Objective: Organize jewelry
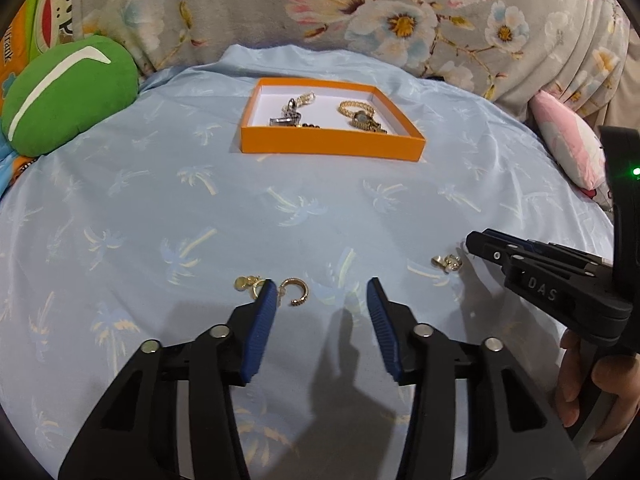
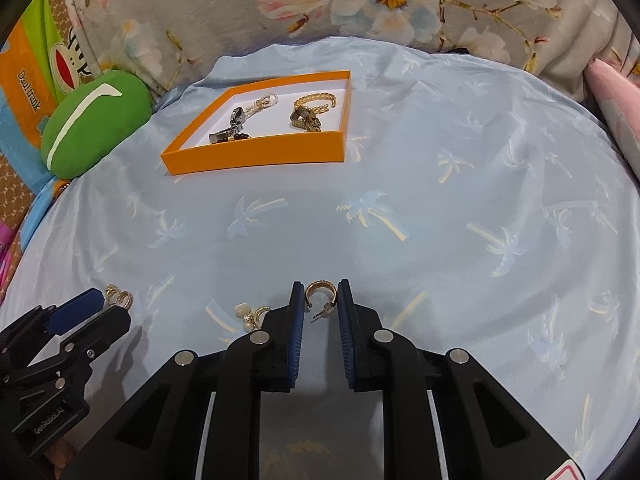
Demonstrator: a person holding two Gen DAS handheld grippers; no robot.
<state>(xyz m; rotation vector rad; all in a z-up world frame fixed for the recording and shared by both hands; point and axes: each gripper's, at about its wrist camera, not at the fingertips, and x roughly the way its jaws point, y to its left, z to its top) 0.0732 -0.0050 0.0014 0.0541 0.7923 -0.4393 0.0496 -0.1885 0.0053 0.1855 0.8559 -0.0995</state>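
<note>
Closest in, the right tool has its blue pads set narrow on either side of a gold hoop earring lying on the light blue palm-print sheet. The pads look right up against the hoop, but I can't tell whether they're actually pinching it. Just left of that tool sits a pearl drop earring, on the sheet and not gripped.

The left tool is spread wide with nothing between its fingers. Another gold hoop earring lies just inside its left fingertip, and a gold disc earring sits just outside that same fingertip, partly hidden behind it. The person's right hand shows at the right edge of the left wrist view, wrapped around the other tool's handle.

Farther back, in the middle of the bed, there's a shallow orange box with a white inside. It holds a gold chain bracelet and a gold watch on the right, plus a silver and pearl piece on the left.

Far left is a green plush cushion, and a grey floral blanket is bunched along the far edge.
</note>
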